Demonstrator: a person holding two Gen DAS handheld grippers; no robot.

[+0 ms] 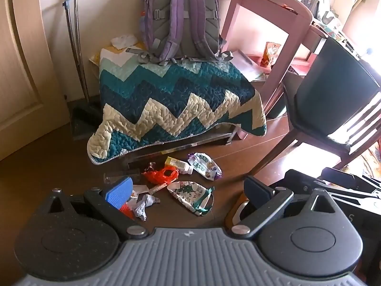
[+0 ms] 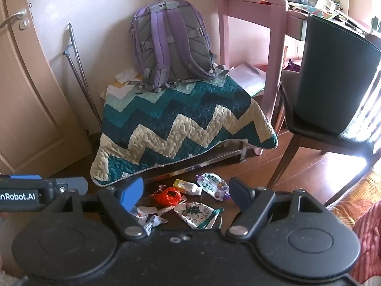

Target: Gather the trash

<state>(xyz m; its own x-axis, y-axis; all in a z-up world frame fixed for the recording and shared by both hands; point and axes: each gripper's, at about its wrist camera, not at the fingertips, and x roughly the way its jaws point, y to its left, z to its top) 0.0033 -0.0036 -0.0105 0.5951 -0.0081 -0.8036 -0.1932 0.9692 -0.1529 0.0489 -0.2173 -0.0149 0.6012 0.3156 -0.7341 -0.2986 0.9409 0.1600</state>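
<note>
- The left gripper [image 1: 188, 188] hung above the floor with its jaws wide apart, holding nothing.
- The right gripper [image 2: 188, 191] was likewise spread wide and empty.
- The trash [image 1: 181, 181] lay on the dark floor [image 1: 47, 166], near the quilt [image 1: 166, 100] with a backpack [image 1: 183, 19] on top.
- A dark bin [image 2: 333, 76] stood on a chair [image 2: 309, 128], far right.

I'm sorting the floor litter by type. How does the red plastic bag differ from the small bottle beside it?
The red plastic bag is crumpled, soft and shapeless; the small bottle is rigid and lies on its side. The bag is bright red-orange all over; the bottle has a yellow label and a white cap end. The bag looks netted or wrinkled, the bottle smooth. Both lie on the dark floor in front of the zigzag quilt, touching or nearly so.
</note>
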